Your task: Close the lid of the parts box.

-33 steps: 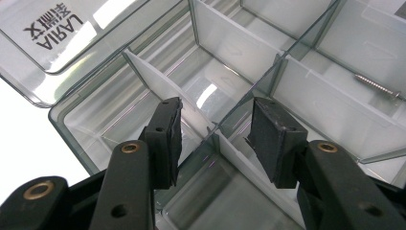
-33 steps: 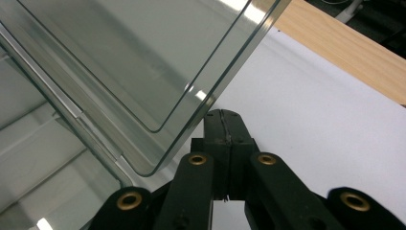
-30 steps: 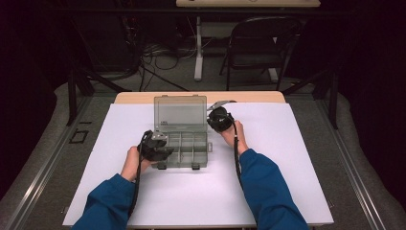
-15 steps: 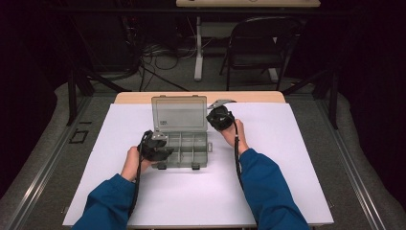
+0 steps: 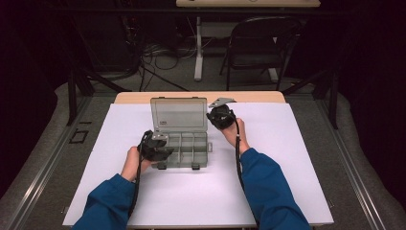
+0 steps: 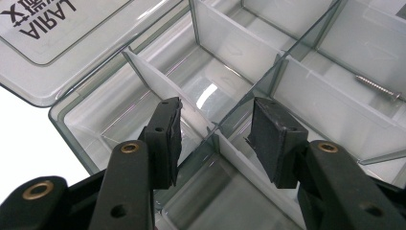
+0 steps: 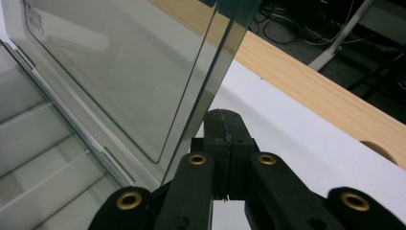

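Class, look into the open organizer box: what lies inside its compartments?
The box holds clear dividers and one screw in a far compartment. The other compartments in sight look empty; the left gripper covers part of the near ones.

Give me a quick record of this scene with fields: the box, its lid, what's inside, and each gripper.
box: clear organizer box on white table
lid: open, standing up
contents: one screw in a compartment; other visible compartments bare
left gripper: jaws apart, straddling a divider
right gripper: jaws shut, beside the lid's edge; contact unclear
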### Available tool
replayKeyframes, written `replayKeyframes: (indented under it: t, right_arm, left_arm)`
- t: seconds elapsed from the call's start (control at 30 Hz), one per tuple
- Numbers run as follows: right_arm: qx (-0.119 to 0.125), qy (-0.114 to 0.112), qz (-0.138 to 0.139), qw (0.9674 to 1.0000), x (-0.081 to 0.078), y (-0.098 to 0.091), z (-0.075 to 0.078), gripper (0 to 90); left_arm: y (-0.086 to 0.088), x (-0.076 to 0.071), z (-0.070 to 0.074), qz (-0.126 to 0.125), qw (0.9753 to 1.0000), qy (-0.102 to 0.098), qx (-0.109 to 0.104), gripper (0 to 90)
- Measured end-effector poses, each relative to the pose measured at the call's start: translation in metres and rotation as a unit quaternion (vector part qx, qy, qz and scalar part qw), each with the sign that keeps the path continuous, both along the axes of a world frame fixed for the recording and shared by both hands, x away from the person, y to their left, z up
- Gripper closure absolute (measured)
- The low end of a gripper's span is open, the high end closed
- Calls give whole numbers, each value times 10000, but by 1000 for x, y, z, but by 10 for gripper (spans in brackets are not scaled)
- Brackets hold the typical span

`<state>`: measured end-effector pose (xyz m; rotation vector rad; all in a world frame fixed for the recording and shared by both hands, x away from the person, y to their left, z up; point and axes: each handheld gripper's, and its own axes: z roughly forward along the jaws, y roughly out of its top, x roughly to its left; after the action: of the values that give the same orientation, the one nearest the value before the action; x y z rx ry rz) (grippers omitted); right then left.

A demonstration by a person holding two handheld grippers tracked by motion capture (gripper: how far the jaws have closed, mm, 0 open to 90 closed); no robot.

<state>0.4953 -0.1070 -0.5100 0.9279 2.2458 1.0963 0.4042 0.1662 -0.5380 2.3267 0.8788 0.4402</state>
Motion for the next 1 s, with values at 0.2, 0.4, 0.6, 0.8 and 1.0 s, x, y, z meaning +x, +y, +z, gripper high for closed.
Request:
replayKeyframes:
  t: [0.2,0.4,0.6,0.8,1.0]
  right_arm:
    - [73,-178,50,9998,-4,-1,9,900]
    - [148,-300,88,9994,-7,-3,14,900]
    - [230,-282,96,9993,-7,-7,13,900]
    - [343,-243,97,9991,-7,-11,11,900]
    - [222,-174,115,9995,-5,-6,6,900]
  left_arm:
    - [0,0,0,-8,10000,3,4,546]
    - [-1,0,0,49,10000,28,-15,524]
    - [1,2,7,149,9997,-32,-177,342]
    - [20,8,29,488,9956,-448,-661,152]
    - [38,36,30,776,9939,-244,-751,159]
